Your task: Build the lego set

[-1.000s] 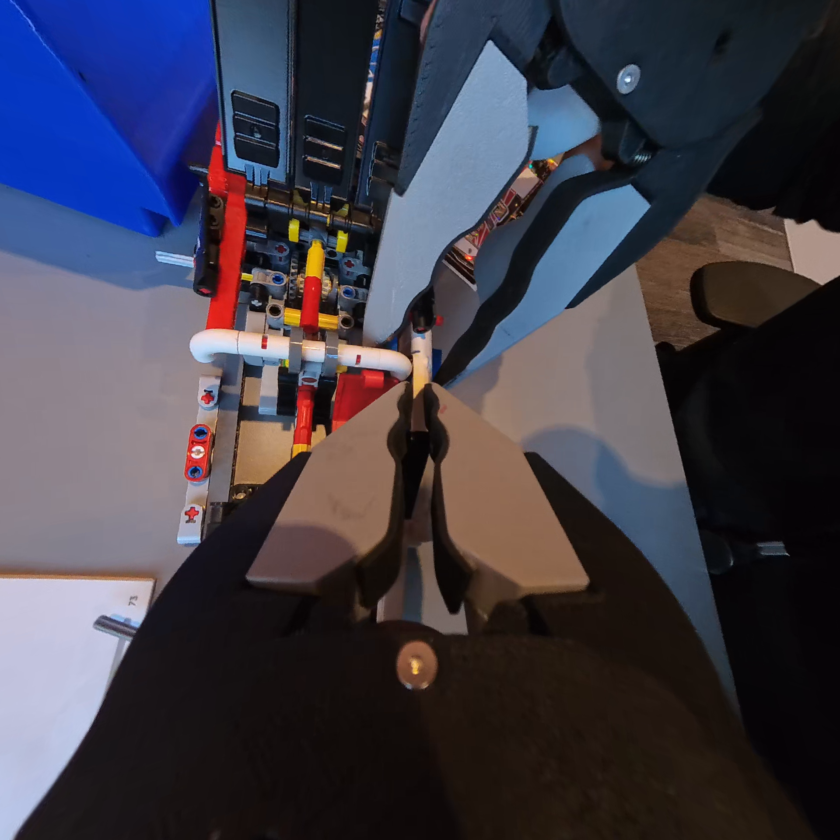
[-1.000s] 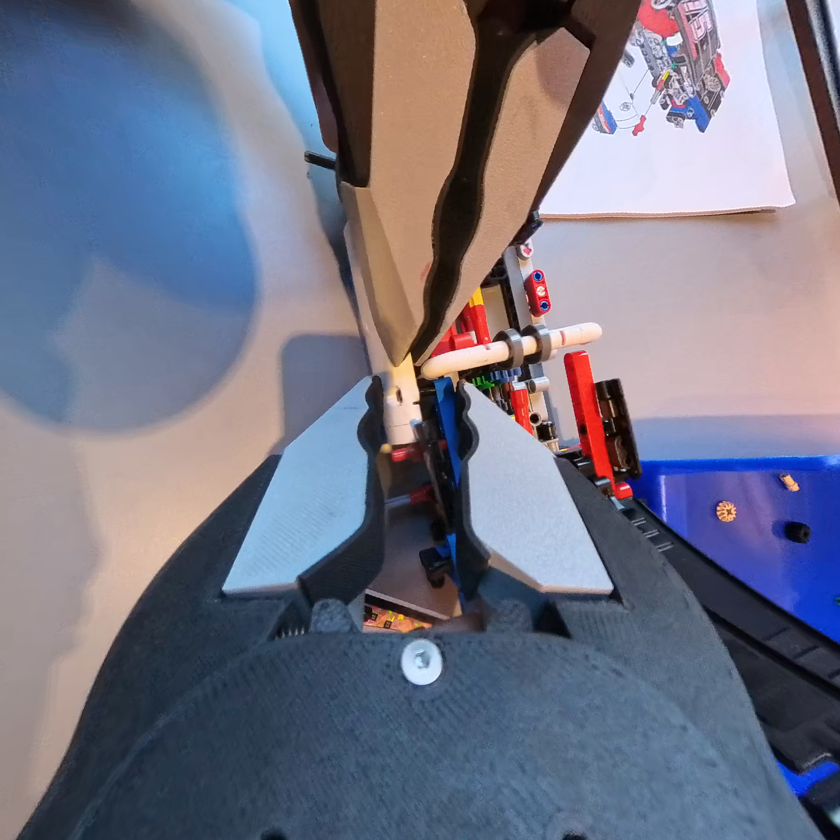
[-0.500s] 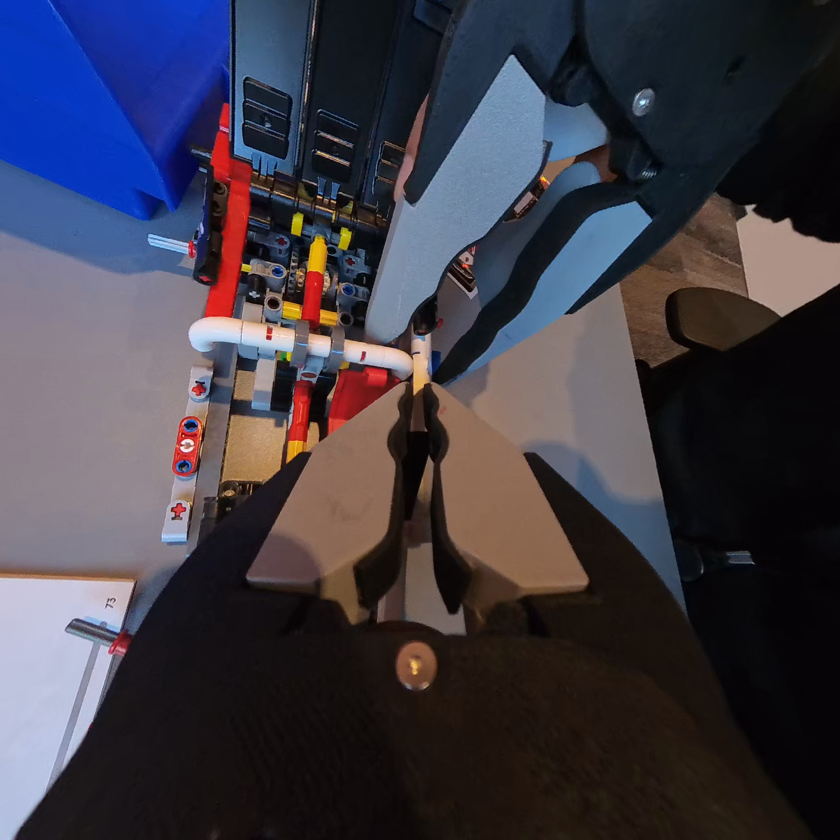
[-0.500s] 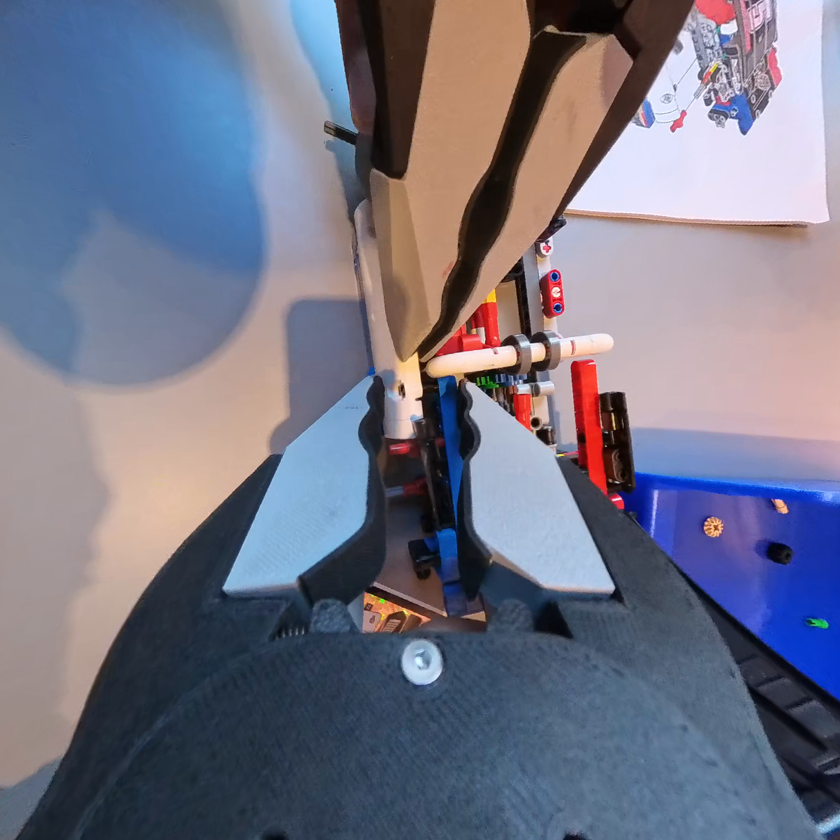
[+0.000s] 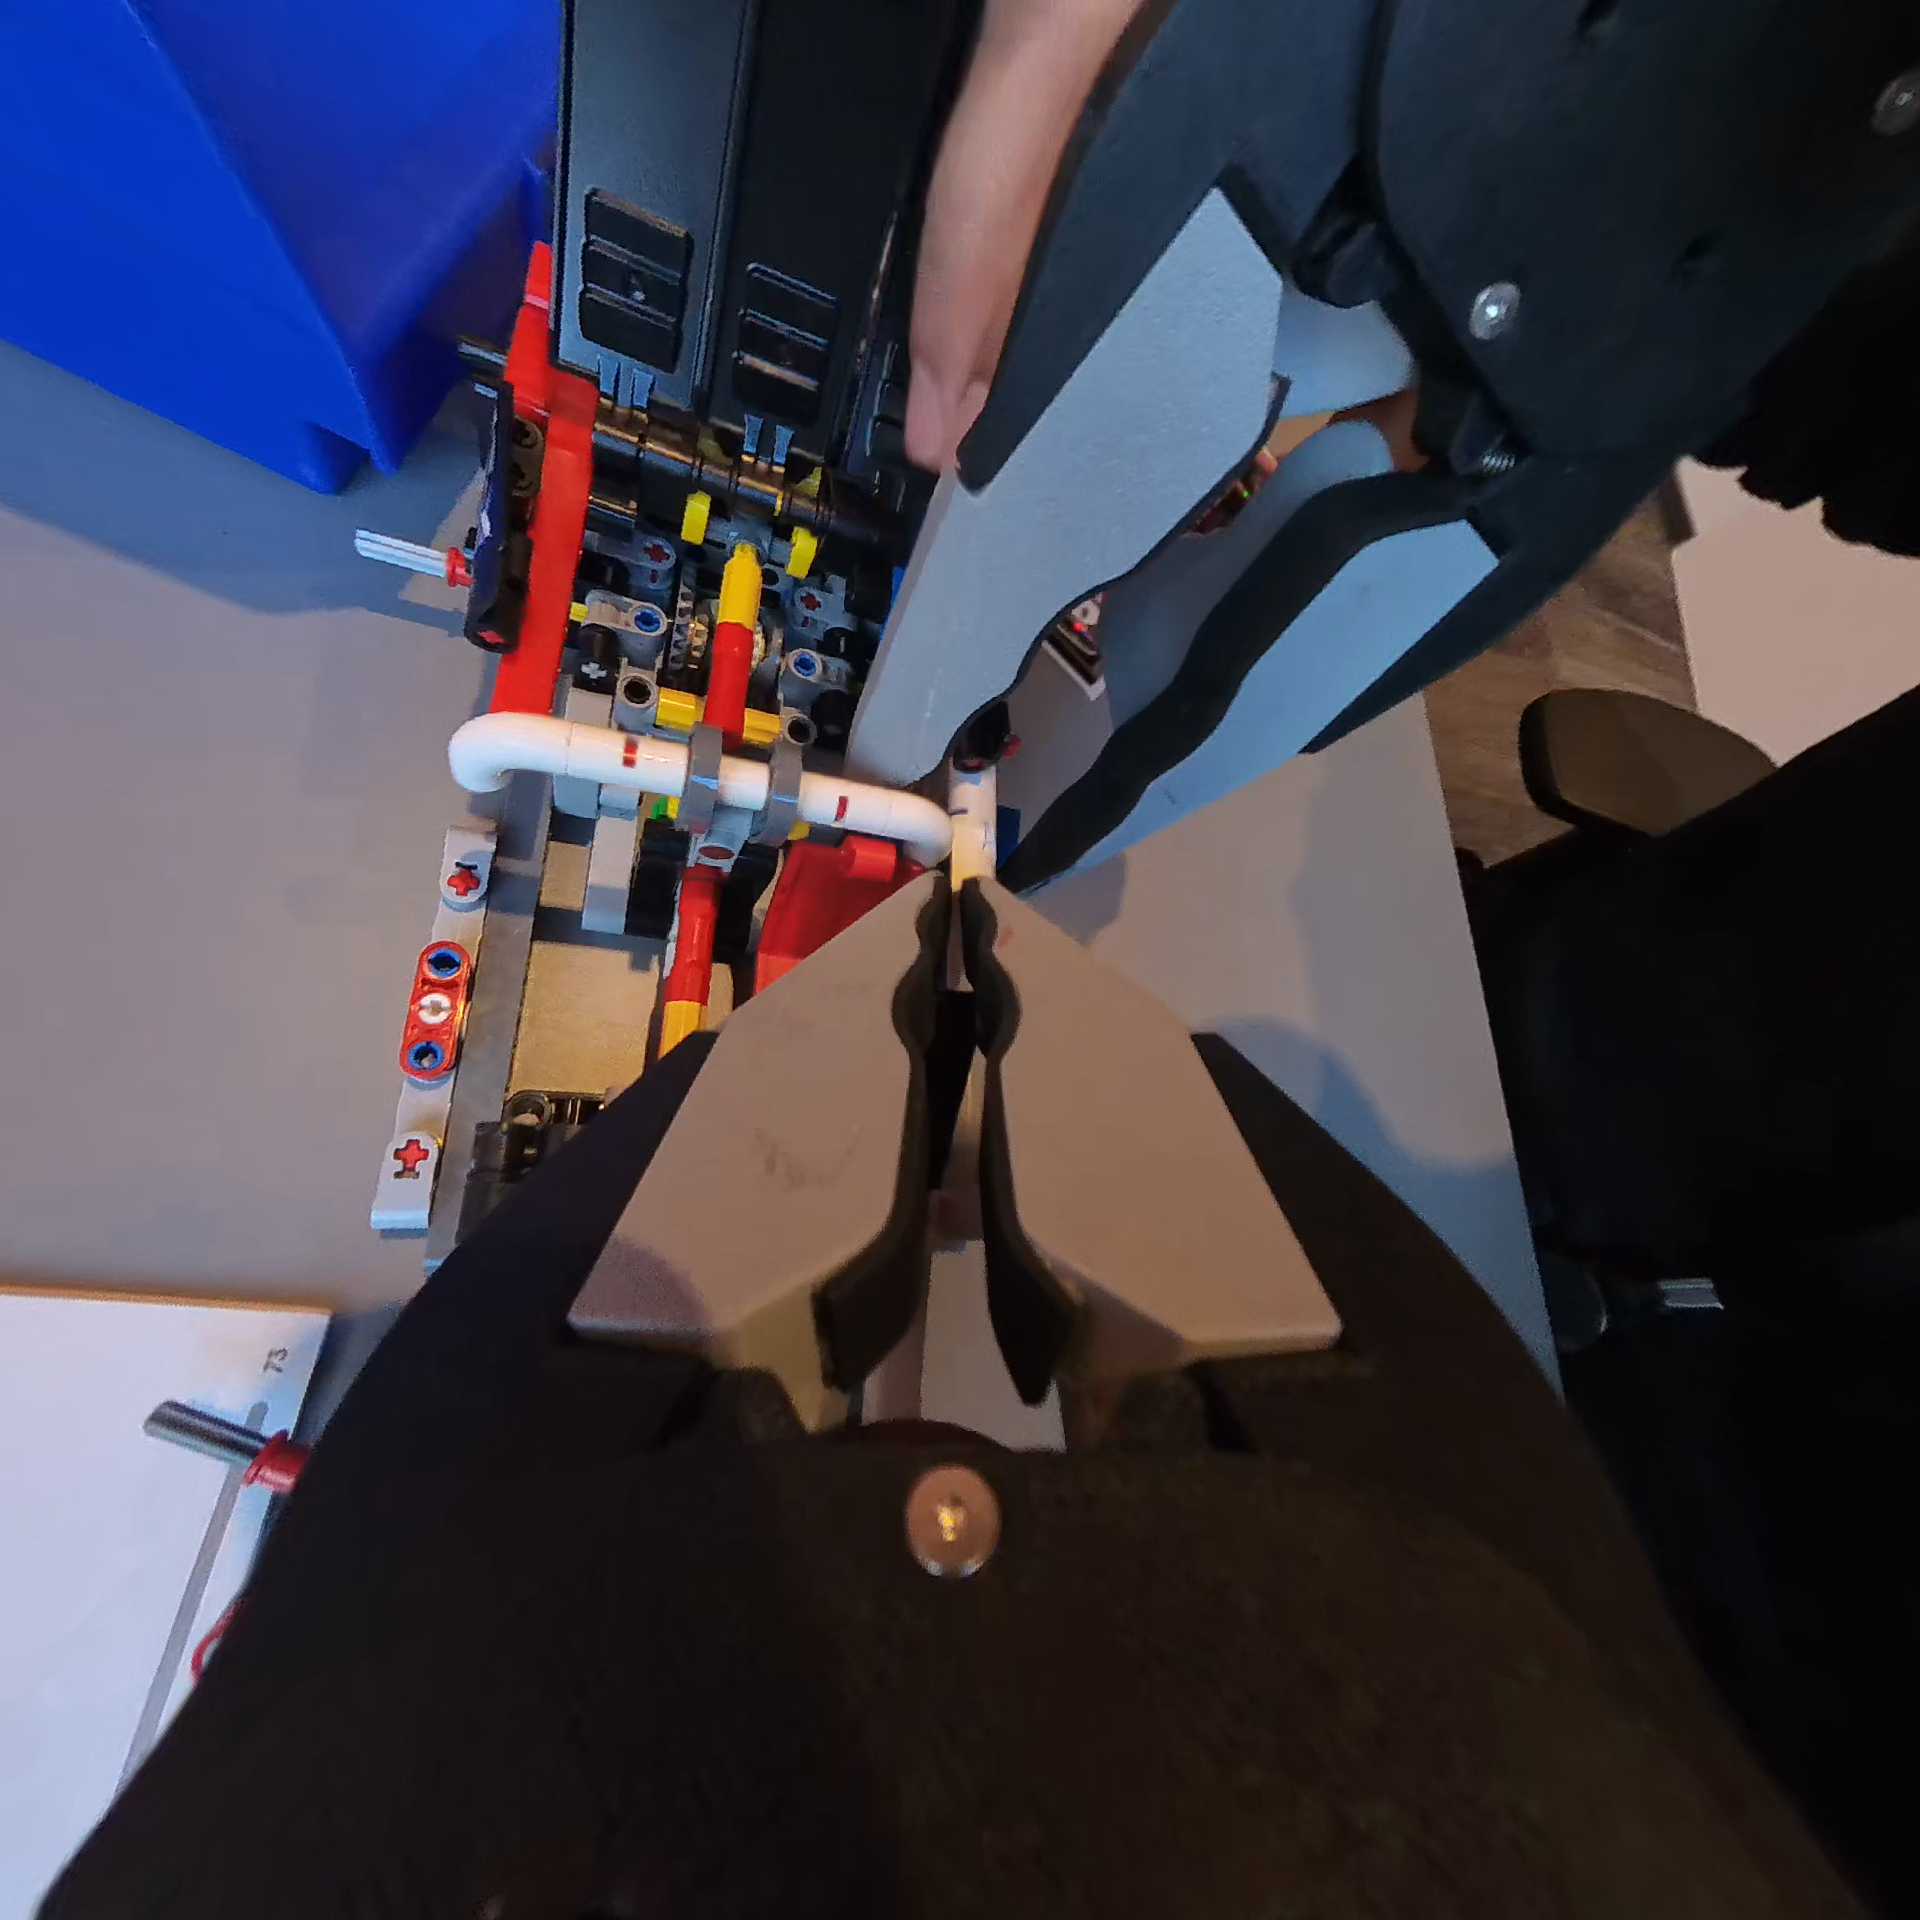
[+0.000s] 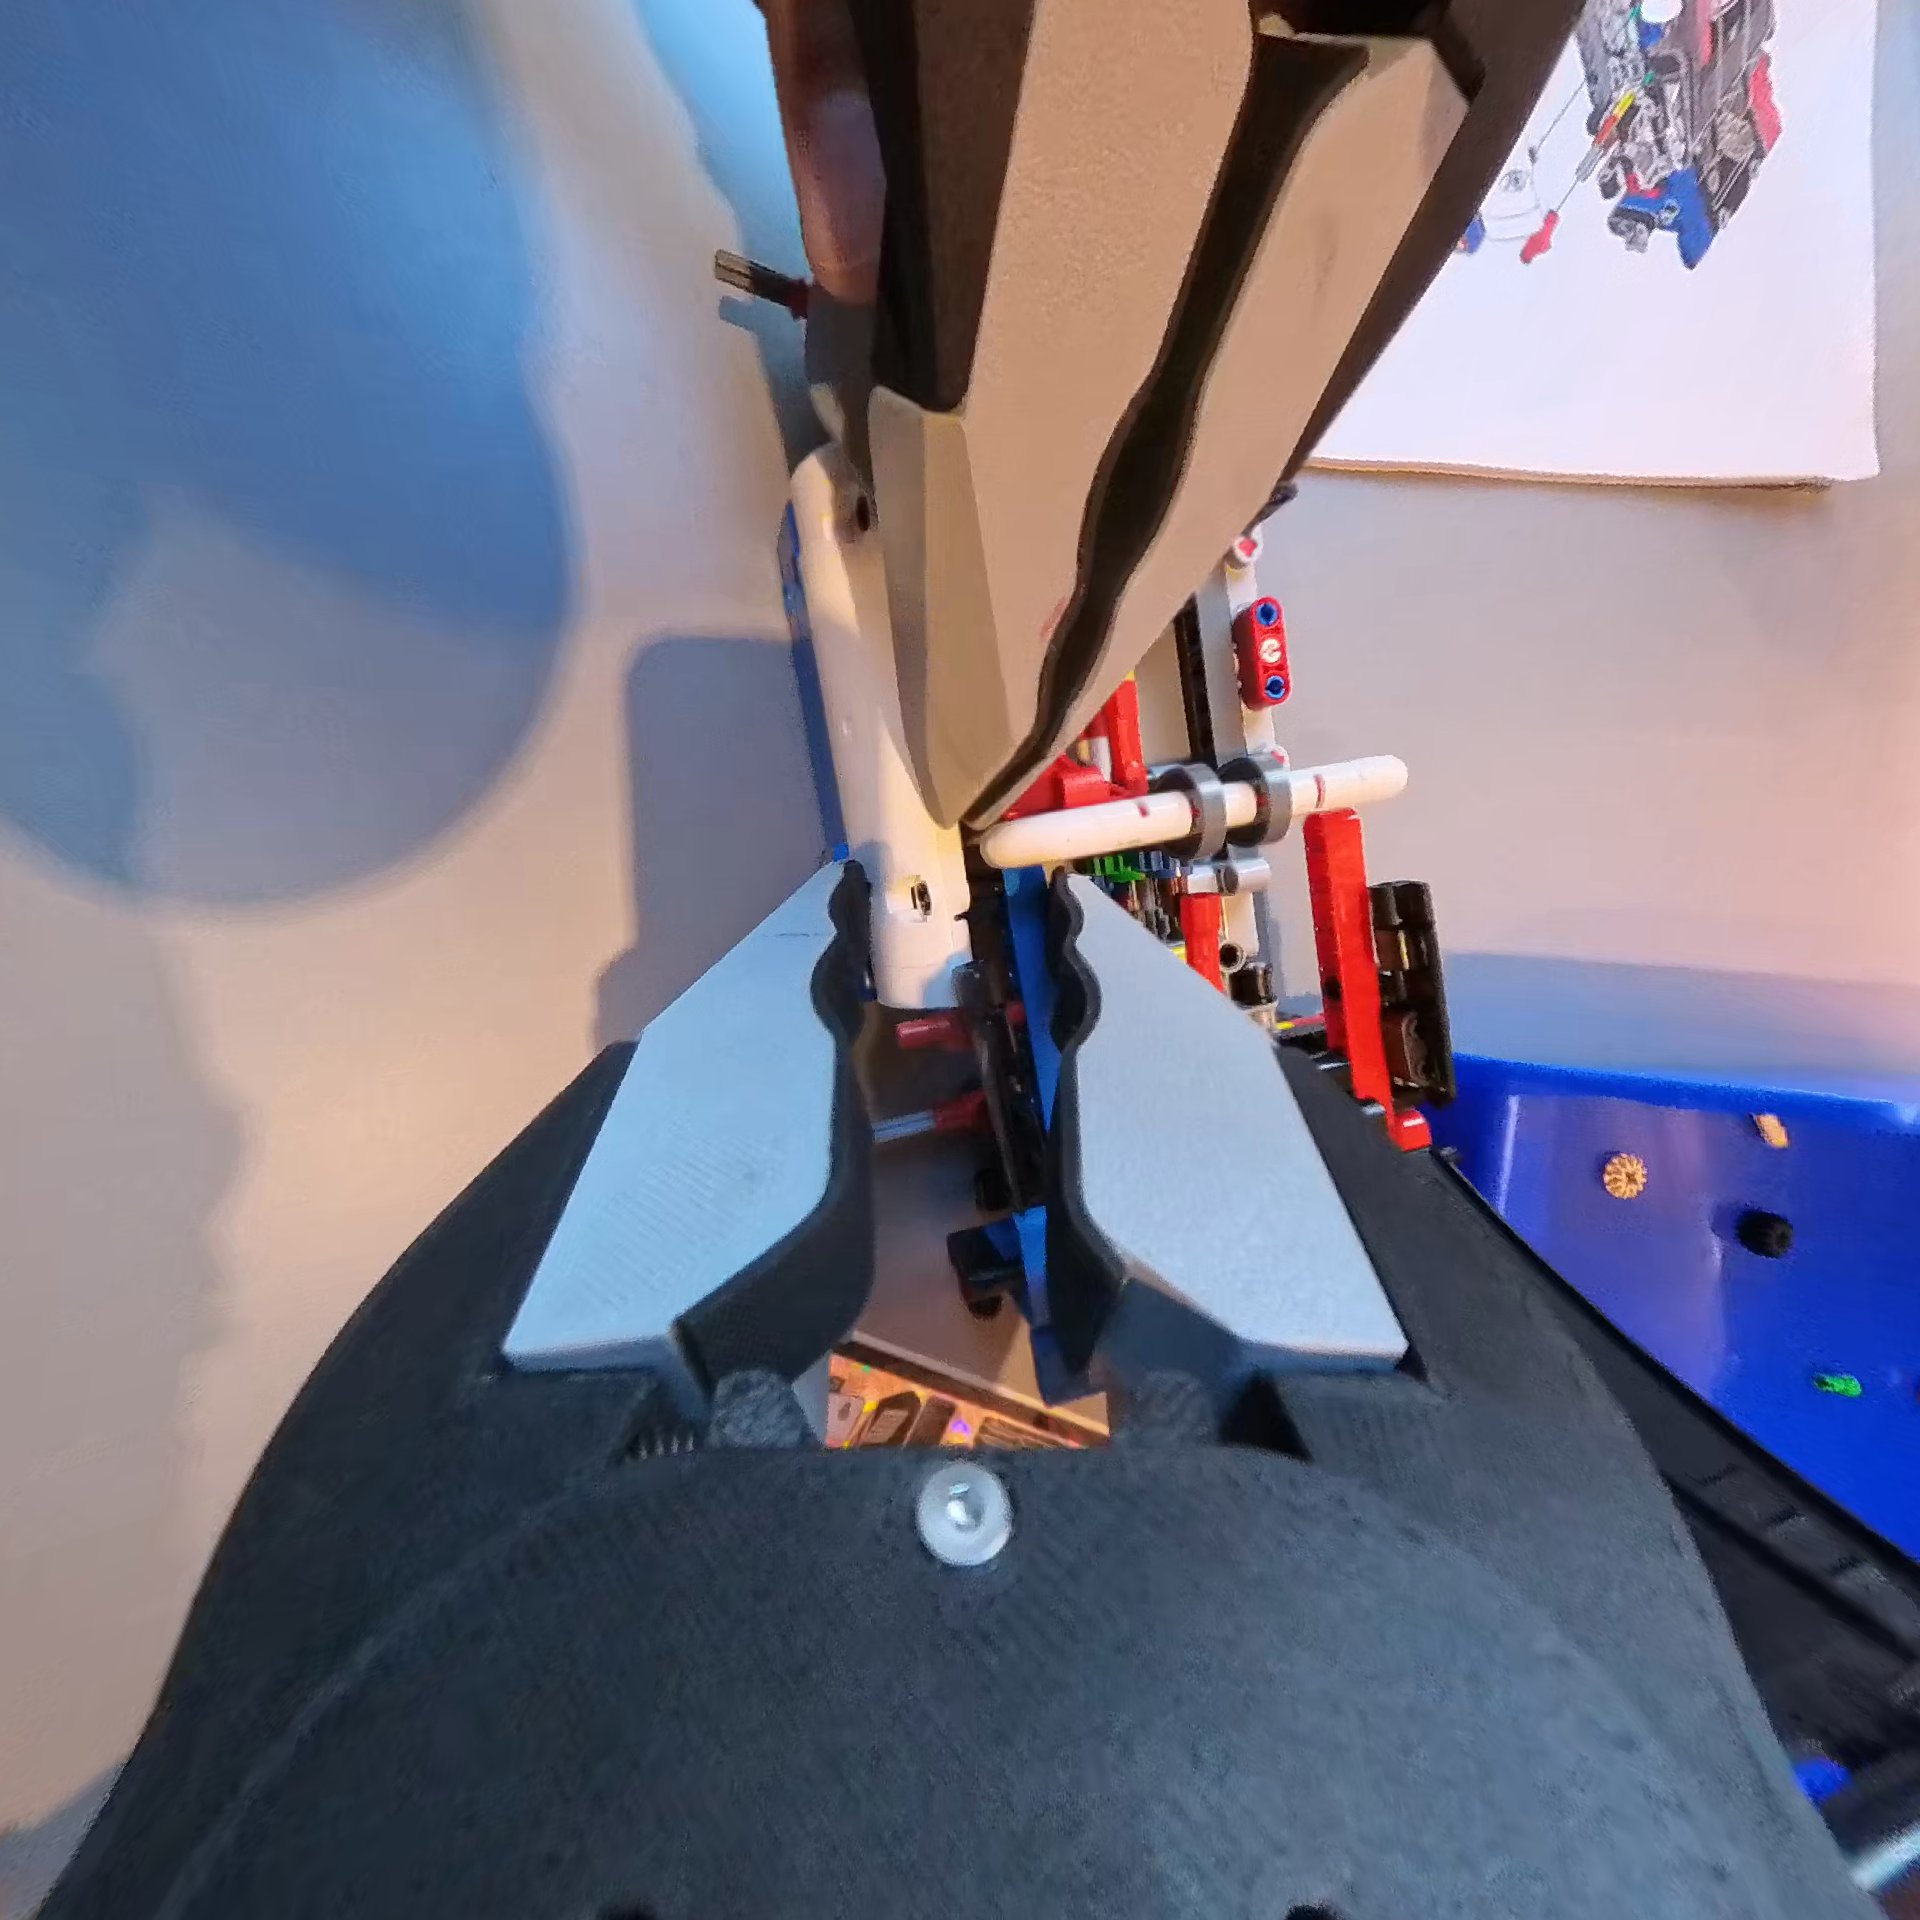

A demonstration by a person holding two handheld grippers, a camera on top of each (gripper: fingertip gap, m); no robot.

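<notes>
- Slippage is being risked at the left gripper [image 5: 956, 883]: its jaws are being held nearly closed on the thin white side panel [image 6: 883, 790] of the lego model [image 5: 665, 727], and a grip so narrow is judged likely to let the panel twist out if pressure is put on it.
- Separation of pinned parts is also being risked, since the right gripper [image 6: 951, 904] is being held at a narrow gap around the same side of the model, with the white panel at one fingertip and a blue beam [image 6: 1023, 935] at the other; whether it is actually clamping cannot be told.
- Opposed pulls from the two grippers, whose tips are almost meeting at the end of the white tube [image 5: 707, 774], are judged able to bend that tube out of its grey collars.
- The model is being kept on the grey table [image 5: 208, 831], between a blue bin [image 5: 260, 208] and an instruction booklet [image 5: 94, 1507].
- Its long axis is being shown running away from the left wrist view, from the grey base plate near the camera toward the black panels [image 5: 727, 208] by the bin, with the white tube lying across it.
</notes>
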